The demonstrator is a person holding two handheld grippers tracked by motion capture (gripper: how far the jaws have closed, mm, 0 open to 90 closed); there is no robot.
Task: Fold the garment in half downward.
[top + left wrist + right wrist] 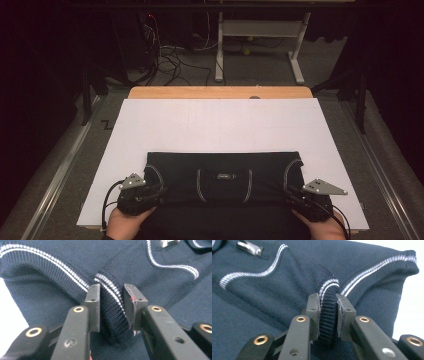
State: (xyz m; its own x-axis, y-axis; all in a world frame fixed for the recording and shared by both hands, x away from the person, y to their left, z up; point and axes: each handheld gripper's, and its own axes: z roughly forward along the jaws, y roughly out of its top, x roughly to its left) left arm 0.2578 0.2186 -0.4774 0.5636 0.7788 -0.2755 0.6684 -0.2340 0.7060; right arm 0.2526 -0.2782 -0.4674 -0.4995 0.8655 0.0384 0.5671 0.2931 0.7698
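- The dark navy knitted sweater with white stripe trim (223, 180) lies folded at the near edge of the white table sheet (220, 125).
- It looks soft, limp and light; its thick ribbed cuffs (113, 315) give the firmest hold.
- The left gripper (112, 298) pinches one cuff.
- The right gripper (328, 306) clamps the other.

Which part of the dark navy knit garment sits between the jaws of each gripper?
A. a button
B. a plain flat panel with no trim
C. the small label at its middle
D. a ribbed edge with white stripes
D: in both gripper views a fold of ribbed, white-striped edge stands between the pads of the left gripper and of the right gripper.
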